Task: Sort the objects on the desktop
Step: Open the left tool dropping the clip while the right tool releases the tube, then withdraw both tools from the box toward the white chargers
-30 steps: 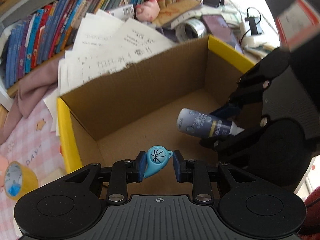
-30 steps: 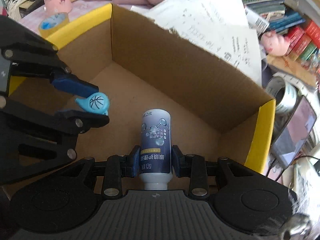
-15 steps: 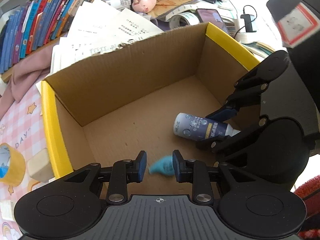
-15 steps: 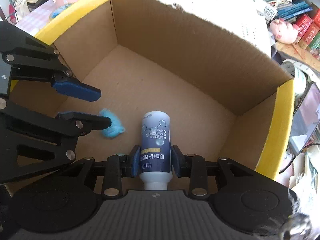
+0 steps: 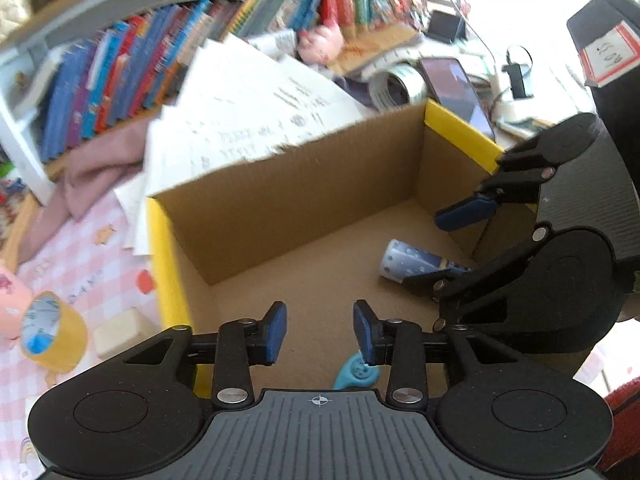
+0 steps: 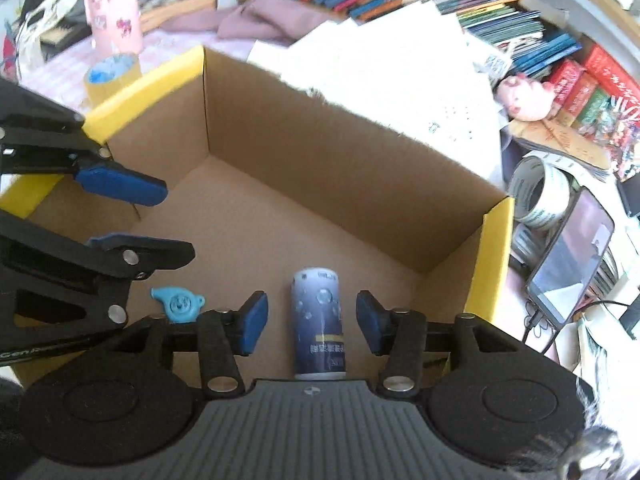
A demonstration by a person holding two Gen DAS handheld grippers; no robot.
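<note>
- My left gripper point(image 5: 320, 330): fingers have just been opening and now stand apart with nothing between them. The blue whistle point(image 5: 356, 372) lies on the box floor just below and beyond my right-hand fingertip, clear of both pads.
- My right gripper point(image 6: 308, 322): fingers have likewise just been opening and stand apart. The dark bottle point(image 6: 318, 320) lies between them on the box floor, pointing away along the fingers, with a visible gap on either side, so it is not gripped.
- Cardboard box point(image 6: 320, 152) (yellow tape on its rim): both items rest inside it, the whistle to the left of my right fingers, the bottle directly ahead of them.
- Done, in my judgement: two objects delivered and let go.
- Left, as far as can be seen: a yellow tape roll point(image 5: 52, 332) and a pale block point(image 5: 120, 330) sit on the worktop outside the box, to the left of my left fingers; a larger tape roll point(image 6: 540, 192) and a phone point(image 6: 572, 256) lie beyond the box wall to the right of my right fingers. Which of these belong in the box I cannot tell.
- Loose papers point(image 5: 256, 116) lean over the far wall of the box.
</note>
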